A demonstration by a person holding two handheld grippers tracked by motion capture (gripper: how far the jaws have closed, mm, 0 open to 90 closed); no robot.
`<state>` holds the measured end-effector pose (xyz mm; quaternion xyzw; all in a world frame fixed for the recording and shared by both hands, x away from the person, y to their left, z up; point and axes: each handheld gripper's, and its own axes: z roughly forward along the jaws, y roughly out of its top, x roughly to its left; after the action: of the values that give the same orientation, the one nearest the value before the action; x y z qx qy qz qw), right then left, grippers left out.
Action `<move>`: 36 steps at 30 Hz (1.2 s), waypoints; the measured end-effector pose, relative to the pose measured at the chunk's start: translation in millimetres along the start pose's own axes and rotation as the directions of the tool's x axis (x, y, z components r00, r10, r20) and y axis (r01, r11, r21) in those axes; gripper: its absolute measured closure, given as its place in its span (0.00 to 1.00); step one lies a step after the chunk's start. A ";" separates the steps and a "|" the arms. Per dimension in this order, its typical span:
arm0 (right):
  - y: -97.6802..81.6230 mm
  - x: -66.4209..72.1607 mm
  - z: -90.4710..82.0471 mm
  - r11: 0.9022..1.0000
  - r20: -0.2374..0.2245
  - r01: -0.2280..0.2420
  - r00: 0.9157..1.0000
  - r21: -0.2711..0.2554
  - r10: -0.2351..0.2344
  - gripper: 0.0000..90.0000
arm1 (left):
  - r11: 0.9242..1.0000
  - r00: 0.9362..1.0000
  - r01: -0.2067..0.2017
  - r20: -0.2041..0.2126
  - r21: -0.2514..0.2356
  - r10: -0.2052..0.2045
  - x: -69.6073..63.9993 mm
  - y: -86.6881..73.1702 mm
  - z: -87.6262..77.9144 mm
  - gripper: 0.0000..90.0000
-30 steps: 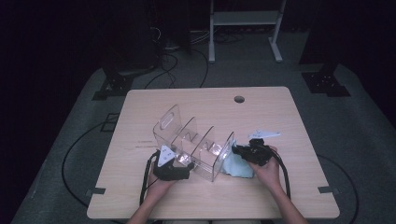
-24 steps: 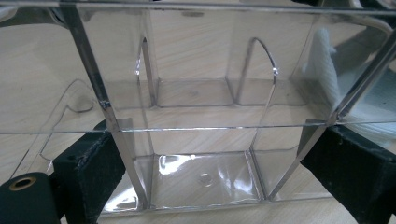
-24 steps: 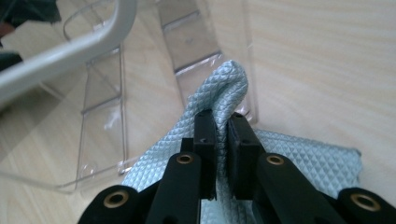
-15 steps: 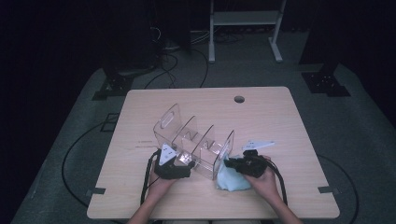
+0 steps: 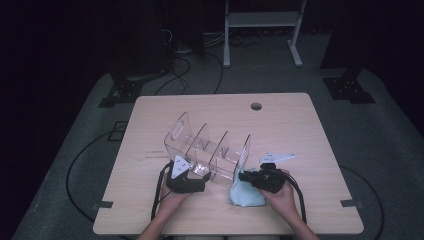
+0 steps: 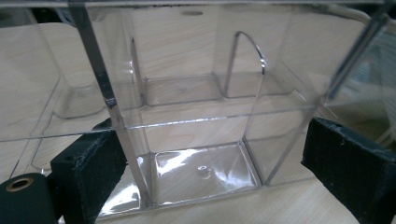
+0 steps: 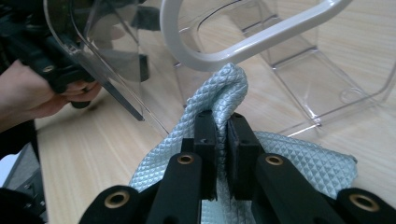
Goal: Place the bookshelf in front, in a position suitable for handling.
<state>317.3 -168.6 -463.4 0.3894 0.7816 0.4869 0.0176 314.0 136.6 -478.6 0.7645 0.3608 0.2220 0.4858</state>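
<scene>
I have the pale blue cloth (image 7: 224,93) pinched in my right gripper (image 7: 222,135), its jaws pressed together on a raised fold, at the clear divided organizer's (image 5: 210,147) right end wall near the bench's (image 5: 320,125) front edge. My left gripper (image 5: 184,176) stands spread around the organizer's front left part; whether its pads press I cannot tell. I judge wiping is underway; next, rub the fold along that wall. No readable writing.

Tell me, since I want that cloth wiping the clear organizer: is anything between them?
Nothing visible: the right gripper pinches the light blue cloth, whose raised fold sits right at the clear organizer end wall.
</scene>
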 end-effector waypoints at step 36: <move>-0.5 -56.1 -47.9 0.988 0.135 -0.119 0.982 -0.103 0.133 0.93 | 0.995 0.982 -0.094 0.166 -0.019 0.096 -38.6 3.2 -0.9 0.08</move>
<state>336.5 -239.7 -458.4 0.4704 0.7284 0.4945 0.0603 289.7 106.6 -474.9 0.7940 0.2810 0.1823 0.5074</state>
